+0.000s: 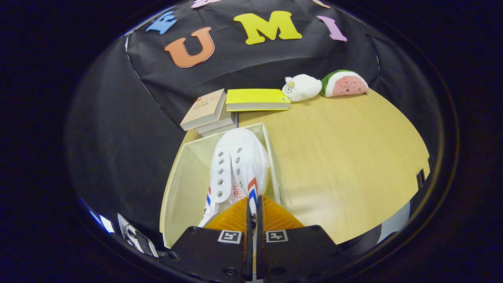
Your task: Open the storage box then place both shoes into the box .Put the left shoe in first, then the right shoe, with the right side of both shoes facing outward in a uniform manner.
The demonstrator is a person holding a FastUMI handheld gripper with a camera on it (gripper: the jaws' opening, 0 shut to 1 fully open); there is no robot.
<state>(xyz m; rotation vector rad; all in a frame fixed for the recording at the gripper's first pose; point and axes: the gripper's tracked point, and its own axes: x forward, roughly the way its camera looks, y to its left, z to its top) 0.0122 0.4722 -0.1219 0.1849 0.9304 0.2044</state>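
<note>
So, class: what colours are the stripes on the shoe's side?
Red and blue stripes on the white shoe, clearest in the gripper view, just ahead of the tongs.

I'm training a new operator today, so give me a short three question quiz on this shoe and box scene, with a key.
1. True or false: the white shoe is inside the open storage box.
2. Multiple choice: what lies just beyond the box? A) a stack of books B) a kettle C) a lamp
3. Fill in: the gripper has its orange jaws closed on the shoe's ____ end.

Key:
1. True; its toe points toward the box's far wall.
2. A; a yellow book lies beside the stack, with a white plush toy and a watermelon plush further along the wooden table.
3. Heel.
</note>
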